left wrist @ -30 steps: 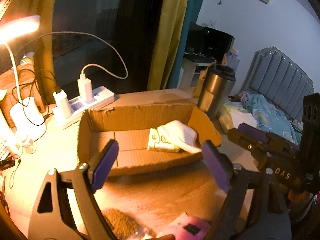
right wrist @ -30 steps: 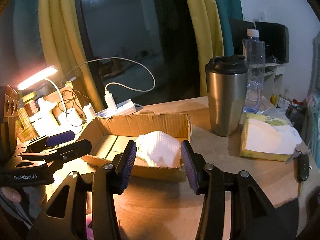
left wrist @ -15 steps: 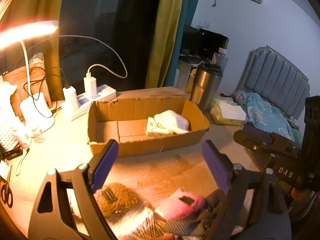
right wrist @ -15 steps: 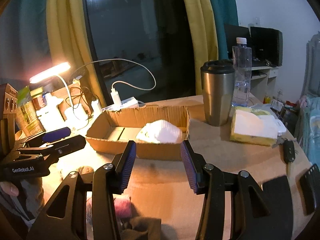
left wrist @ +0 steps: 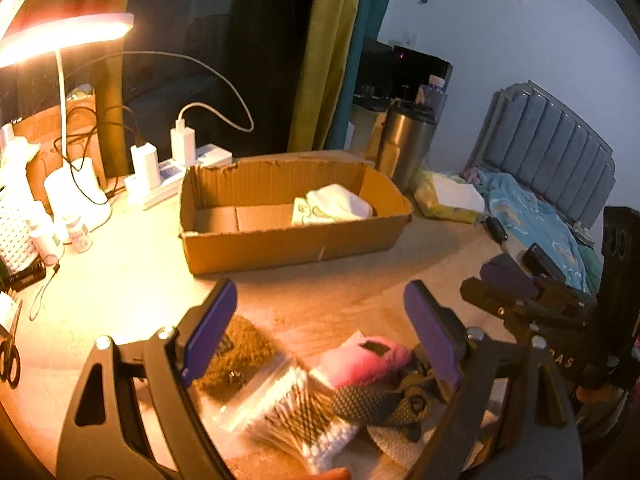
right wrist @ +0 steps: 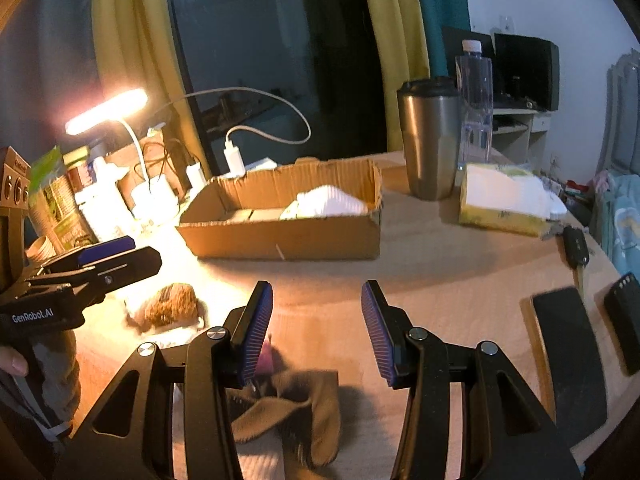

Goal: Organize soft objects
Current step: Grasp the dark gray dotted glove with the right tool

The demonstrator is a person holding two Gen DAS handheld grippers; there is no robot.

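A cardboard box [left wrist: 288,240] stands mid-table and holds a white cloth [left wrist: 336,204], also seen in the right wrist view [right wrist: 328,202]. Near the front edge lies a heap of soft items: a brown knit piece [left wrist: 240,344], a pink fuzzy item [left wrist: 364,360], a grey-patterned sock [left wrist: 372,400] and a bag of cotton swabs [left wrist: 304,412]. My left gripper [left wrist: 320,332] is open and empty above the heap. My right gripper [right wrist: 316,328] is open and empty above a tan sock [right wrist: 296,412]; the brown knit piece [right wrist: 172,304] lies to its left.
A steel tumbler [right wrist: 430,140], a water bottle [right wrist: 474,104] and a yellow tissue pack [right wrist: 504,200] stand right of the box. A lamp [left wrist: 64,36], a power strip [left wrist: 172,172] and small bottles are at the left. A phone [right wrist: 568,360] and a car key [right wrist: 576,248] lie at the right.
Both grippers have pulled back from the box toward the table's front edge. The heap of soft items has come into view under them. Both stay open.
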